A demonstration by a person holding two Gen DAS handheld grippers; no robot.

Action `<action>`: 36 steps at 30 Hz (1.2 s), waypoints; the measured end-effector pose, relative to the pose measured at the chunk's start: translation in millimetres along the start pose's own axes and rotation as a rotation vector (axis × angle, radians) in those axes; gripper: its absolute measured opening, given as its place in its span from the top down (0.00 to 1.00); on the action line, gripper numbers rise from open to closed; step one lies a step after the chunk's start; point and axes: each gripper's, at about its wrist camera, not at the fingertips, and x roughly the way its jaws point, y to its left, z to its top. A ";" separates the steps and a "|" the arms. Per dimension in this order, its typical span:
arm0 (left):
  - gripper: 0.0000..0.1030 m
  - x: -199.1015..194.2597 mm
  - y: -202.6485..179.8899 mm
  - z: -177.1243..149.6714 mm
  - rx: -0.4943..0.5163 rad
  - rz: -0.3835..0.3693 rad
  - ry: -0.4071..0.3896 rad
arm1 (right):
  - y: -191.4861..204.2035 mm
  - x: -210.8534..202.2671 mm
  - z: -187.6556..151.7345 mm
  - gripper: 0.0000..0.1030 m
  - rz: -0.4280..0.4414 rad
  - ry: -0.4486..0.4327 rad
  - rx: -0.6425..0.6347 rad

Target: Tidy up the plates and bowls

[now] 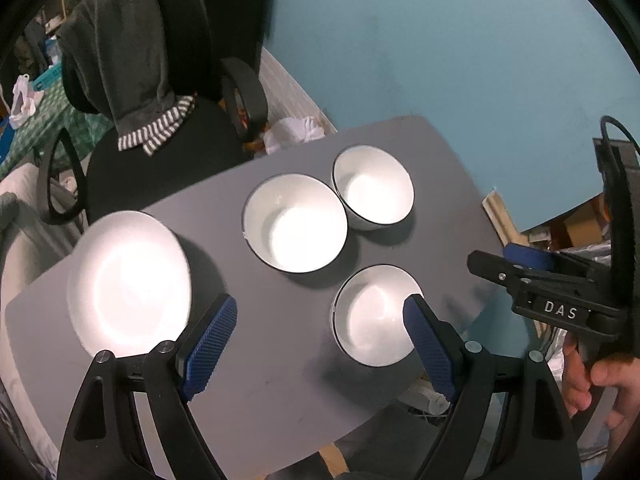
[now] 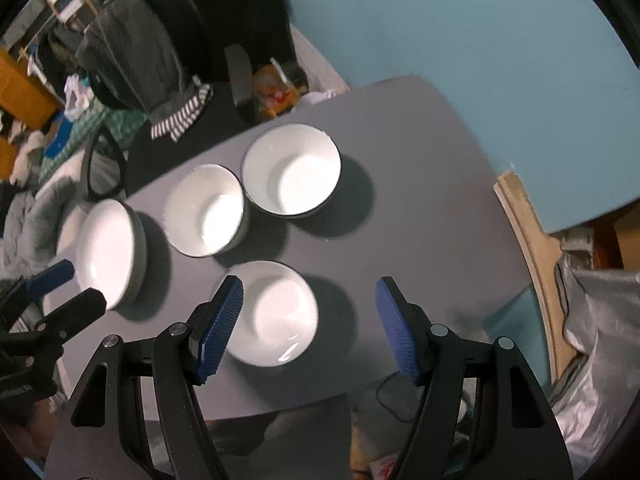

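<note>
Bowls and a plate, all white, sit on a grey table (image 1: 280, 380). Seen from the left wrist view, the plate (image 1: 130, 280) lies at the left end of the table, close to the edge. A big bowl (image 1: 295, 222) stands near the middle, and a second bowl (image 1: 373, 189) just beyond it to the right looks to be touching it, rim against rim. A third bowl (image 1: 376, 314) stands alone nearer the camera, apart from the other two. All three bowls are upright and have thin dark rims.

The left gripper (image 1: 320, 354) hovers above the table with its blue pads spread wide and nothing between them; the right pad (image 1: 430, 354) overlaps the near bowl in view, though contact cannot be judged. The right gripper (image 1: 506, 262) shows at the right edge of this view, held in a hand (image 1: 592, 380).

In the right wrist view, that gripper (image 2: 310, 328) is also spread wide and holds nothing, with the near bowl (image 2: 276, 312) lying below and partly between its fingers. The plate (image 2: 110, 252) appears at the left, tilted by the lens.

A black office chair (image 1: 168, 120) with a grey garment (image 1: 132, 52) draped over its back stands behind the table, before a blue wall (image 1: 440, 40).
</note>
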 end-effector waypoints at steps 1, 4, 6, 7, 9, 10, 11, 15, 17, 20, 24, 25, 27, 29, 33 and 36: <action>0.16 6.5 -0.6 -0.8 0.001 -0.006 0.005 | -1.3 5.7 0.6 0.34 0.003 0.006 -0.009; 0.16 28.4 -0.7 -4.7 0.003 0.004 0.022 | -5.9 24.4 1.5 0.34 0.017 0.016 -0.049; 0.16 39.6 -1.3 -6.2 0.011 0.027 0.030 | -8.4 38.7 1.5 0.34 0.029 0.030 -0.083; 0.16 48.0 -0.3 -6.5 0.014 0.036 0.046 | -10.4 44.2 1.8 0.34 0.033 0.040 -0.094; 0.16 56.9 1.0 -6.1 0.008 0.036 0.067 | -13.3 55.7 1.8 0.34 0.051 0.068 -0.117; 0.16 61.5 1.8 -6.9 0.001 0.031 0.073 | -14.1 62.5 1.3 0.34 0.067 0.082 -0.132; 0.16 64.6 2.3 -6.6 -0.004 0.029 0.075 | -15.3 66.7 1.3 0.34 0.079 0.092 -0.142; 0.16 80.4 2.3 -6.9 -0.022 0.036 0.101 | -17.8 82.5 2.8 0.34 0.115 0.123 -0.192; 0.16 89.0 1.5 -8.9 -0.034 0.043 0.110 | -18.6 88.1 3.8 0.34 0.124 0.137 -0.214; 0.16 99.0 -1.2 -11.3 -0.046 0.045 0.122 | -19.4 97.2 4.2 0.34 0.140 0.164 -0.247; 0.17 109.2 -6.3 -12.5 -0.057 0.061 0.148 | -19.0 108.8 3.8 0.34 0.166 0.203 -0.289; 0.19 111.5 -7.8 -12.9 -0.062 0.063 0.151 | -18.6 110.3 4.1 0.34 0.168 0.211 -0.298; 0.20 116.0 -9.8 -14.1 -0.066 0.080 0.160 | -19.0 112.9 4.1 0.34 0.174 0.225 -0.312; 0.24 121.3 -11.2 -15.5 -0.081 0.084 0.166 | -19.4 114.1 2.5 0.34 0.182 0.236 -0.325; 0.31 131.4 -12.5 -17.8 -0.115 0.082 0.181 | -18.2 116.1 0.7 0.39 0.192 0.245 -0.370; 0.38 136.4 -15.3 -19.2 -0.124 0.081 0.190 | -18.2 122.1 2.4 0.45 0.190 0.260 -0.397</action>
